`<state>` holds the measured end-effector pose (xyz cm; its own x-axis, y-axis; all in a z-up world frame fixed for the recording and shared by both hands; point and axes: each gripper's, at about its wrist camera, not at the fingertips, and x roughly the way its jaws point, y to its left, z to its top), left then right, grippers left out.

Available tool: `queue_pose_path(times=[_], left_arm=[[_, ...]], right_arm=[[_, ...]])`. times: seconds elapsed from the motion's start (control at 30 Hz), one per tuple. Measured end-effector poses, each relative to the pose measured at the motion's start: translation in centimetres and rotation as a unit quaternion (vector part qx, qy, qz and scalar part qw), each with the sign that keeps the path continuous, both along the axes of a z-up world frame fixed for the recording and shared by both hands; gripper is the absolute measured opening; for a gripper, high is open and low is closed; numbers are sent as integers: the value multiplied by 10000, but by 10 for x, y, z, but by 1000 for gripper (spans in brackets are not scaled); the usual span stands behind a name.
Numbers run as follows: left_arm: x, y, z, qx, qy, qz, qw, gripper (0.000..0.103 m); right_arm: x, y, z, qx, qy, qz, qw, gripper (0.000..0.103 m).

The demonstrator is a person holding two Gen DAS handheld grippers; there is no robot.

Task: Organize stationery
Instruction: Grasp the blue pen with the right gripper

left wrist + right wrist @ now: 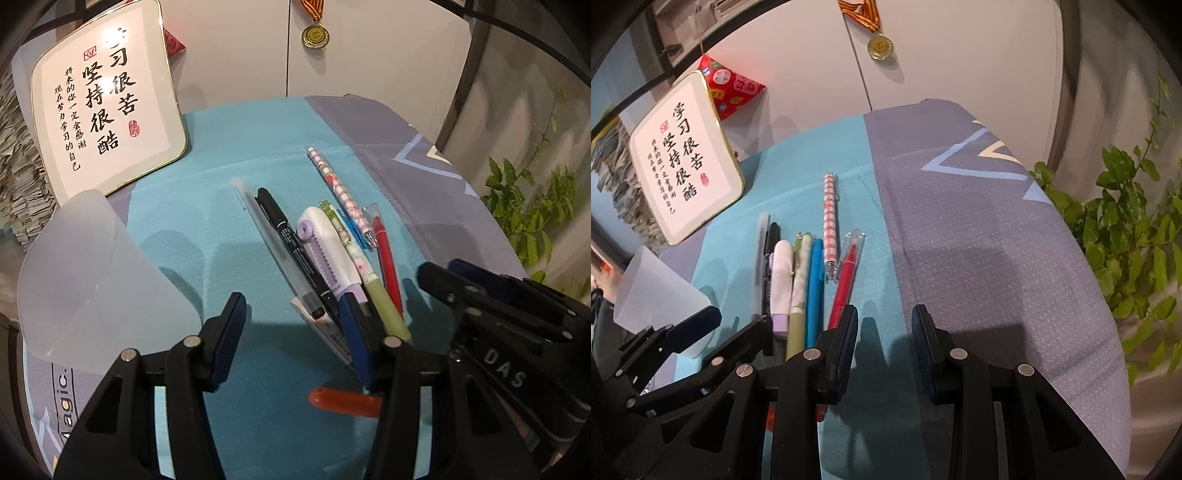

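Left claw (295,325) spread, nothing pinched, its right pad against the pens (332,251) | pens lie in a row beside the cup (92,273), long axes running away from the claw | right claw (884,328) part-spread, empty, just beside them

The pens (325,254) lie packed side by side on the teal mat (221,236), leaving little gap between them. Bare mat lies open to their left, up to the frosted cup (96,273) and the framed calligraphy (107,99). To their right, the grey desk (979,236) surface is open as far as the plant (1130,251) at the edge.
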<state>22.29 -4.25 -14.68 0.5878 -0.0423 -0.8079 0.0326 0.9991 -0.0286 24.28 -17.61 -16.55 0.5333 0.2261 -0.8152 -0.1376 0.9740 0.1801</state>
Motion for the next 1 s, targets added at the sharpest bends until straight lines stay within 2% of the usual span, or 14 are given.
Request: queue_pose_path(times=[0.13,0.3,0.47,0.5,0.6,0.63,0.7,0.77,0.8,0.83,0.9,1.0], left_arm=[[-7,-4,-1,109,-9,-135,9998,39],[-28,-13,-13,-45,317,-830,9960,38],[-45,-2,-16,-105,306,-890,9955,37],[-47,2,-13,-125,263,-850,9960,37],[-53,10,-7,-145,135,-727,9972,38],[-54,12,-5,-154,97,-695,9974,38],[-57,12,-2,-138,67,-675,9976,38],[-57,11,-3,-141,72,-695,9975,38],[-57,10,-3,-147,74,-710,9973,38],[-57,9,-2,-154,69,-718,9973,38],[-57,9,1,-190,41,-728,9972,38],[-48,3,3,-236,-5,-712,9972,38]], right_arm=[[7,6,-7,-157,79,72,9998,32],[10,6,-10,-194,109,95,9997,32],[4,6,-1,-28,-31,177,9998,32],[4,8,1,3,-56,232,9997,35],[3,23,3,-116,-53,474,9988,66],[1,29,4,-177,-118,546,9983,70],[-3,41,5,-414,-294,677,9964,70],[-4,52,1,-956,-408,780,9915,70],[-5,53,0,-1074,-467,804,9899,63],[-6,51,1,-1012,-462,793,9906,44],[-2,42,-3,-781,-146,745,9940,19],[-4,21,-4,-637,-151,507,9966,18]])
